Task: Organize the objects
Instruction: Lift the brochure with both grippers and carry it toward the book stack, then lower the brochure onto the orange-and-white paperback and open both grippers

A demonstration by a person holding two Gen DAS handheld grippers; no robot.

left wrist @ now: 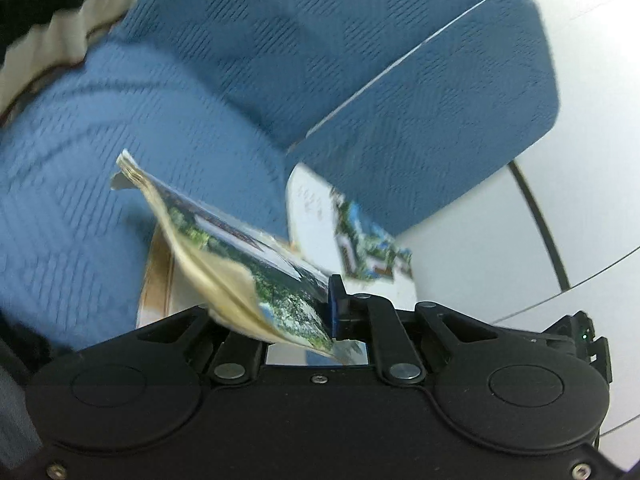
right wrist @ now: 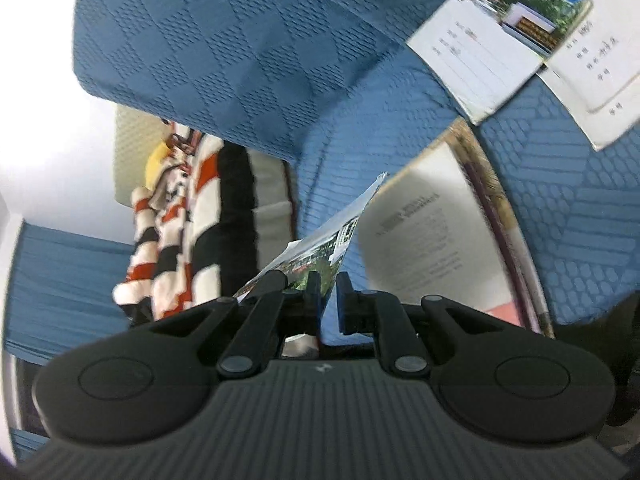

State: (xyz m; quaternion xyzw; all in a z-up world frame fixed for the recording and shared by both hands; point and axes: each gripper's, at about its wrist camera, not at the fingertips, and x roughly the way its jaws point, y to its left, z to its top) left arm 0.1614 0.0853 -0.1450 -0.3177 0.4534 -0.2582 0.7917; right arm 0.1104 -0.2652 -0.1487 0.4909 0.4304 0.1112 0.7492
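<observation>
My left gripper (left wrist: 316, 312) is shut on a bent booklet (left wrist: 240, 264) with a landscape photo cover, held up over the blue quilted bedding (left wrist: 200, 80). Another booklet (left wrist: 332, 236) with a white cover lies on the bedding behind it. My right gripper (right wrist: 328, 300) has its jaws slightly apart; a thin photo-covered booklet (right wrist: 332, 240) stands between them against the left finger (right wrist: 314, 296). An open book (right wrist: 428, 232) lies just right of it. Two more white booklets (right wrist: 480, 48) (right wrist: 592, 68) lie at the upper right.
Blue pillows (right wrist: 240, 40) are stacked on the bed. A red, white and black striped garment (right wrist: 180, 220) lies to the left in the right wrist view. A white wall (left wrist: 580, 200) with a dark cable is to the right in the left wrist view.
</observation>
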